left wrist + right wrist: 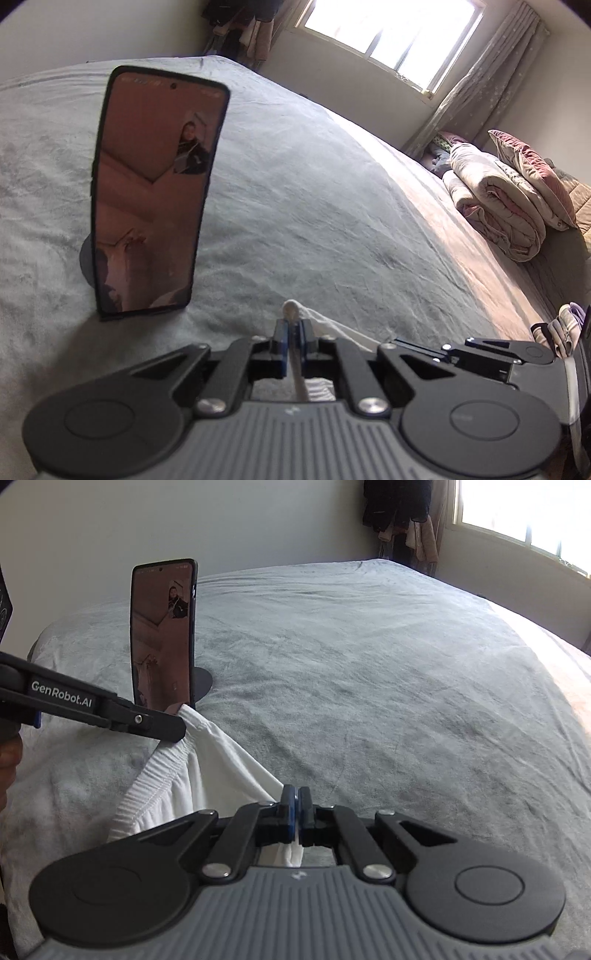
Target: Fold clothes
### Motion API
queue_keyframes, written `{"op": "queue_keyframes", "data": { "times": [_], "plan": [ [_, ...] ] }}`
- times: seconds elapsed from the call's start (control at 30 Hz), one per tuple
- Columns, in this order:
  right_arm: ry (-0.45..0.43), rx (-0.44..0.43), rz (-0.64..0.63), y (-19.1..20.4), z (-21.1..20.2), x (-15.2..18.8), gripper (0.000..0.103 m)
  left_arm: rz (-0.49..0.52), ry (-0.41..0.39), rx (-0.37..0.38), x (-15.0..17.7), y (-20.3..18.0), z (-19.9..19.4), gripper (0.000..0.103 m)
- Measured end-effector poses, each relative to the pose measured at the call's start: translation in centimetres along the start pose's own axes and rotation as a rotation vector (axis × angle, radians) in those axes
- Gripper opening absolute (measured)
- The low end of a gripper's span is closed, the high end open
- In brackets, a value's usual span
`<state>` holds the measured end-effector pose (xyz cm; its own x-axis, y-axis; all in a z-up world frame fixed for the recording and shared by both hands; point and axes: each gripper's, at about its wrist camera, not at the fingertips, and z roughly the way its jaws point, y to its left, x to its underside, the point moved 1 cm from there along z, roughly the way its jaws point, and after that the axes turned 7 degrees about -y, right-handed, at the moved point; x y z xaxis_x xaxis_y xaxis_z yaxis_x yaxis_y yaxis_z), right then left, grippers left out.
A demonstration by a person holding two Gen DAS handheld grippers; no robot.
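A black slab smartphone (162, 635) stands upright on a round dark stand on the grey plush bed (369, 683), left of centre. Below it hangs the white elastic-waisted cloth garment (192, 775). In the left wrist view, folded quilts (498, 206) lie at the bed's right edge.

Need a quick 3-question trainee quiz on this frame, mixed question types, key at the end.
1. True or false: both the left gripper and the right gripper are shut on the white garment.
2. Multiple choice: the phone is A) lying flat on the bed, B) standing upright on a stand, C) held in a gripper.
3. Short answer: what lies at the far right of the grey bedcover in the left wrist view?

Key
1. True: cloth is pinched between each pair of pads.
2. B.
3. A folded quilt with a pillow on top.
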<state>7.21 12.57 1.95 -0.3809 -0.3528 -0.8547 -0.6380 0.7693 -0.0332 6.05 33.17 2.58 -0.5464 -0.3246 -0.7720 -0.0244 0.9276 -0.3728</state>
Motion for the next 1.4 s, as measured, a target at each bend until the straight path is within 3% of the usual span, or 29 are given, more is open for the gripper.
{"op": "queue_keyframes", "data": {
  "times": [0.23, 0.43, 0.7, 1.03, 1.17, 1.2, 1.23, 1.27, 1.4],
  "plan": [
    [-0.086, 0.164, -0.014, -5.2, -1.3, -2.6, 0.001, 0.153, -0.015, 0.028, -3.4, -5.3, 5.2, 0.005],
    [-0.103, 0.223, -0.016, -8.4, 0.4, -3.9, 0.001, 0.289, -0.048, 0.005, -5.3, -8.8, 9.8, 0.005],
    [-0.094, 0.27, 0.032, -12.3, 3.6, -3.5, 0.001, 0.317, -0.037, -0.007, -6.8, -10.3, 15.0, 0.005],
    [-0.035, 0.268, 0.111, -14.7, 5.9, -2.1, 0.001, 0.359, 0.023, -0.058, -4.6, -11.3, 18.6, 0.006],
    [-0.025, 0.239, 0.175, -14.9, 4.9, -2.3, 0.004, 0.361, 0.043, -0.065, -4.7, -11.5, 17.7, 0.014],
    [-0.024, 0.235, 0.188, -15.0, 4.6, -2.4, 0.012, 0.364, 0.048, -0.067, -4.7, -11.6, 17.3, 0.023],
    [-0.022, 0.232, 0.195, -14.9, 4.2, -2.4, 0.013, 0.362, 0.051, -0.07, -4.7, -11.7, 16.9, 0.036],
    [-0.02, 0.23, 0.201, -14.9, 3.7, -2.4, 0.013, 0.354, 0.054, -0.072, -4.7, -11.8, 16.5, 0.039],
    [-0.012, 0.222, 0.221, -14.6, 1.8, -2.3, 0.014, 0.291, 0.099, -0.091, -4.3, -11.4, 14.8, 0.042]
  ]
}}
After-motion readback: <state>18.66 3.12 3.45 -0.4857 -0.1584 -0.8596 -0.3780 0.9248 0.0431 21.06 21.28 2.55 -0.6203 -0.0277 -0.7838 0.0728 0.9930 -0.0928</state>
